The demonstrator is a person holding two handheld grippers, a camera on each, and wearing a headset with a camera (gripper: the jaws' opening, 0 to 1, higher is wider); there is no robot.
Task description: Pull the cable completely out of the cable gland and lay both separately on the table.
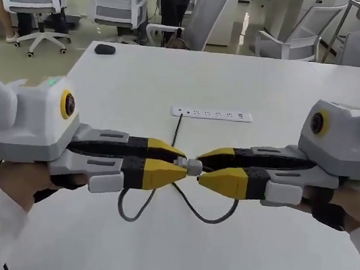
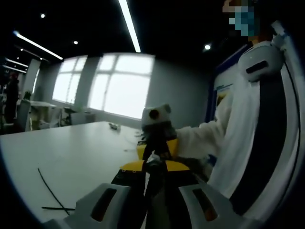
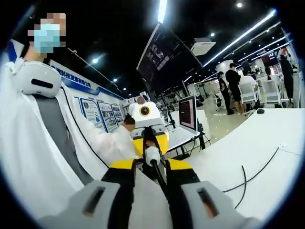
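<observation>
Where the two grippers meet tip to tip above the middle of the table (image 1: pixel 282 86), the cable gland (image 1: pixel 192 167) sits between them, held clear of the surface. It is a small, pale grey, stubby cylinder with a wider collar at one end. The left gripper (image 1: pixel 183 163) has its yellow-tipped jaws drawn close on the gland's end. The right gripper (image 1: pixel 201 167) faces it with jaws narrowed to a slit. In the right gripper view the thin black cable (image 3: pixel 160 177) runs back from the gland's round white face between those jaws, so they appear to pinch the cable just beside the gland. The cable is threaded through the gland: in the head view it drops from under the tips in two slack loops toward the near edge, one under each gripper. A white power strip (image 1: pixel 212 114) lies flat toward the far edge, and a black lead runs from its left end toward the grippers; whether it is the same cable I cannot tell.
</observation>
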